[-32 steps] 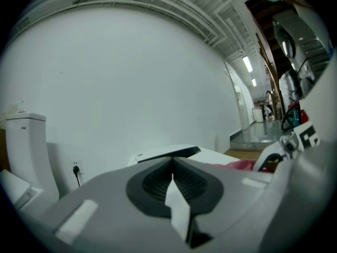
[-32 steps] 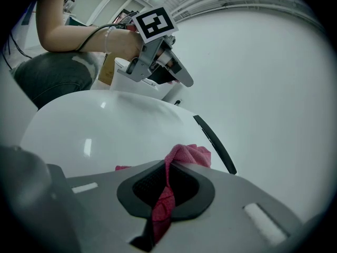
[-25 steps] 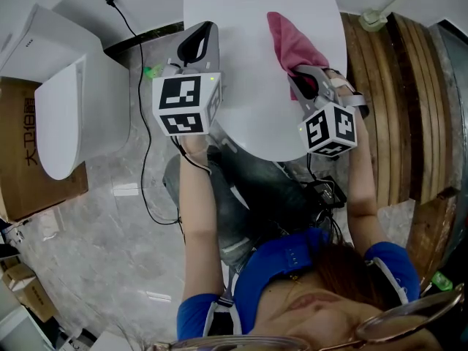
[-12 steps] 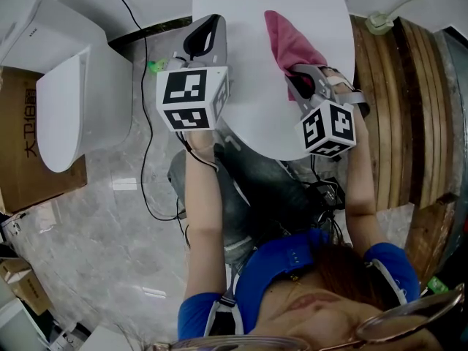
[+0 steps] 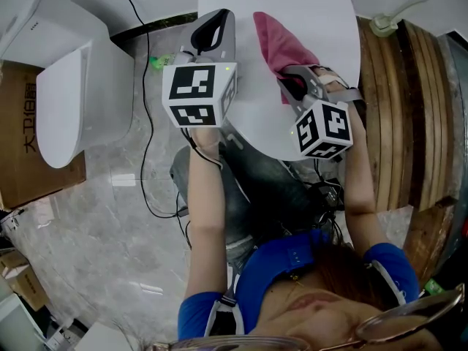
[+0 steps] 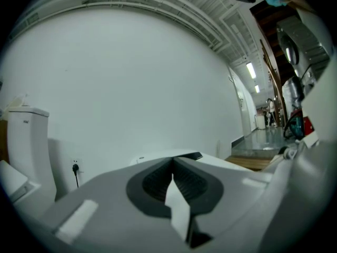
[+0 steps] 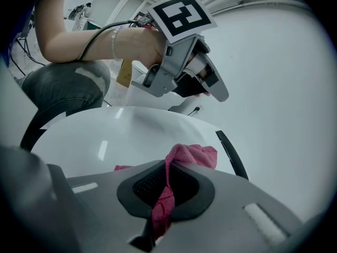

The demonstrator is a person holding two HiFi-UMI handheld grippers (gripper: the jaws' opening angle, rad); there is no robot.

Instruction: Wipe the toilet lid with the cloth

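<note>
The person is sitting in front of the white toilet lid (image 5: 248, 123), holding a gripper in each hand over it. The right gripper (image 5: 289, 79) is clamping its jaws tight on a pink cloth (image 5: 278, 42), which is pinched between the pads and trailing forward onto the lid's glossy right half. The left gripper (image 5: 208, 34) is hanging above the lid's left edge, clear of the surface, its jaws pressed together with nothing between them. Off to the person's left, a second toilet (image 5: 73, 101) is standing on a cardboard box (image 5: 22, 152), with a black cord (image 5: 142, 123) running across the floor. Wooden boards (image 5: 395, 101) are lying on the right.
</note>
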